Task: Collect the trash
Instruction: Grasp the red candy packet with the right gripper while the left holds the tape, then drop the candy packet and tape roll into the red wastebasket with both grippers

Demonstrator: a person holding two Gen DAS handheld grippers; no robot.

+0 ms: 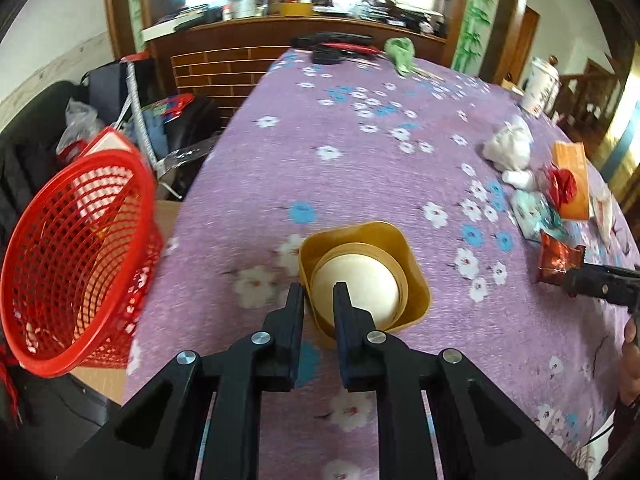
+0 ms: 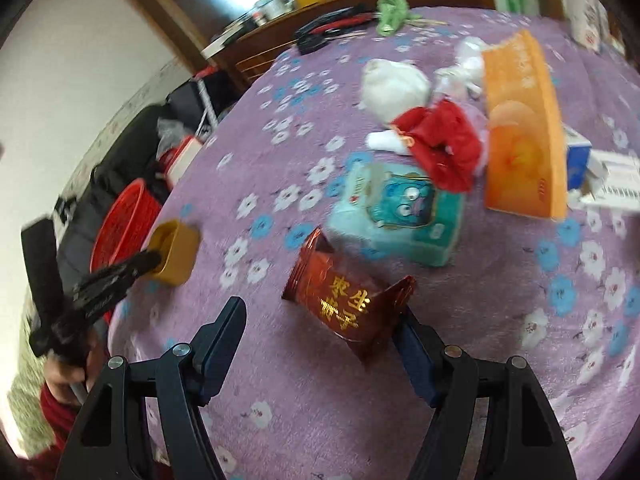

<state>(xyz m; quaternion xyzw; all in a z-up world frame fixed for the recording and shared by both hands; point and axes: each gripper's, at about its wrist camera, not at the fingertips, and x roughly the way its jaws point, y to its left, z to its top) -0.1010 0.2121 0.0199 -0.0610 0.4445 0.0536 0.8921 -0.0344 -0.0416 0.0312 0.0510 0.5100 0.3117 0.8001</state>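
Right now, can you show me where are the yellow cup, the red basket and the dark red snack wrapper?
yellow cup (image 1: pixel 414 276): left wrist view, on its right wall.
red basket (image 1: pixel 60 264): left wrist view, on its mesh wall.
dark red snack wrapper (image 2: pixel 344 304): right wrist view, on its printed front.

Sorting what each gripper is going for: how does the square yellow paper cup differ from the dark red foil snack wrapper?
The square yellow paper cup stands upright, a rigid open container; the dark red foil snack wrapper lies flat and crinkled. The cup is plain; the wrapper bears gold characters. The left gripper has its jaws clamped on the cup's wall; the right gripper has open jaws straddling the wrapper. Both rest on the purple floral tablecloth.
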